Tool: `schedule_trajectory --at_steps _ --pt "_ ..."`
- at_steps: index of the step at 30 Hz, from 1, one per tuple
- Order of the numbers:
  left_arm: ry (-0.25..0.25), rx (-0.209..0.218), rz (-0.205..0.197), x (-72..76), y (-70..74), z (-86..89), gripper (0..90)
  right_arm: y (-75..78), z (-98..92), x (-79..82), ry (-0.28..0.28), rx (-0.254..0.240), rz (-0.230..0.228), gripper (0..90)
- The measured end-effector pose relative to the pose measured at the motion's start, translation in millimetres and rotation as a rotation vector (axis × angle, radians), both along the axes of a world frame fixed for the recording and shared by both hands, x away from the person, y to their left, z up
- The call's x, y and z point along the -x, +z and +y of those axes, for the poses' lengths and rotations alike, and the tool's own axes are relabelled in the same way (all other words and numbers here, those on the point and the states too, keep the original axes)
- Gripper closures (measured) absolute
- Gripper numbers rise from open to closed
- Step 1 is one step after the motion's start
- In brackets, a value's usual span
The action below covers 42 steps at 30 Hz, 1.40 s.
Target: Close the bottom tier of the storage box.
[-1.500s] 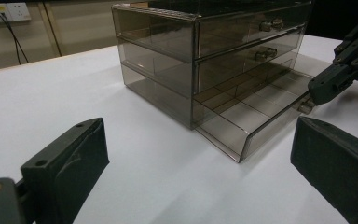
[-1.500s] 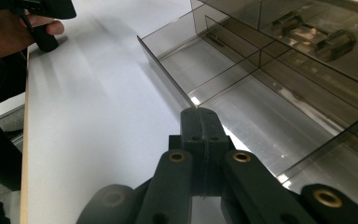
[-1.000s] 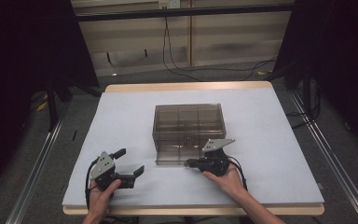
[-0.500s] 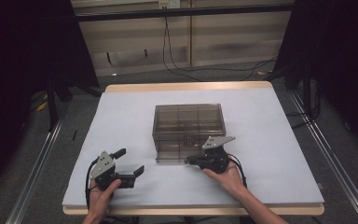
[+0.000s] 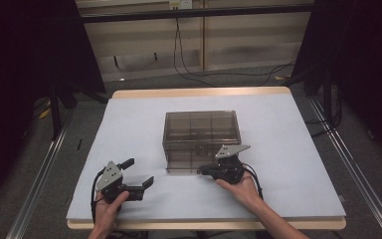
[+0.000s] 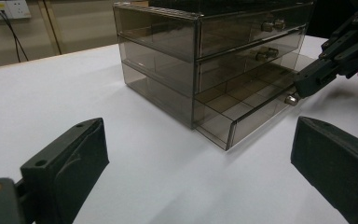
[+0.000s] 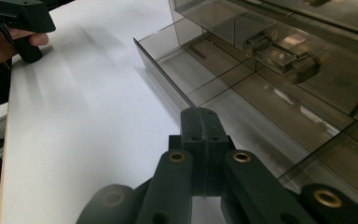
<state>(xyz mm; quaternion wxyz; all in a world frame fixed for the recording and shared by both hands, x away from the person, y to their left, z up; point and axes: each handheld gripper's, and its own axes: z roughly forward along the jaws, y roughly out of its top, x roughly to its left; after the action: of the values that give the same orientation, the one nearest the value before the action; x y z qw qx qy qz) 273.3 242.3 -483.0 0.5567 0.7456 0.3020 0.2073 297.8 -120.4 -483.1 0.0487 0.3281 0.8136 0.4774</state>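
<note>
Right gripper (image 5: 205, 170): jaws pinched on bottom drawer's knob (image 6: 291, 99) of the drawer box (image 5: 201, 134).
Left gripper (image 5: 138, 175): jaws spread, empty, idle at 7 o'clock.
Technique: pull straight toward 6 o'clock, level; brace box if it slides.

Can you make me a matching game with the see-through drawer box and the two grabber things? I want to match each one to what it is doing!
Things:
1. left gripper
2. right gripper
3. bottom drawer
4. top drawer

States:
A. pushed in
B. jaws wide apart, away from the box
C. pulled partly out
D. jaws shut, at the drawer's front

Pairs: 1-B, 2-D, 3-C, 4-A
</note>
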Motion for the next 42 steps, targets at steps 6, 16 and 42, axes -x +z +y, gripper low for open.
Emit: schedule_trajectory --at_steps 6,16,42 --pt "0.003 0.002 0.001 0.3 -0.1 -0.1 3.8 -0.3 0.4 -1.4 -0.007 -0.004 0.0 90.0" --pt "0.004 0.007 -0.001 0.6 -0.2 -0.1 3.8 -0.5 -0.5 -6.1 -0.022 -0.002 -0.008 90.0" --pt "0.002 0.007 -0.005 1.0 -0.2 0.1 3.8 -1.1 -3.2 -10.9 -0.054 -0.026 0.01 90.0"
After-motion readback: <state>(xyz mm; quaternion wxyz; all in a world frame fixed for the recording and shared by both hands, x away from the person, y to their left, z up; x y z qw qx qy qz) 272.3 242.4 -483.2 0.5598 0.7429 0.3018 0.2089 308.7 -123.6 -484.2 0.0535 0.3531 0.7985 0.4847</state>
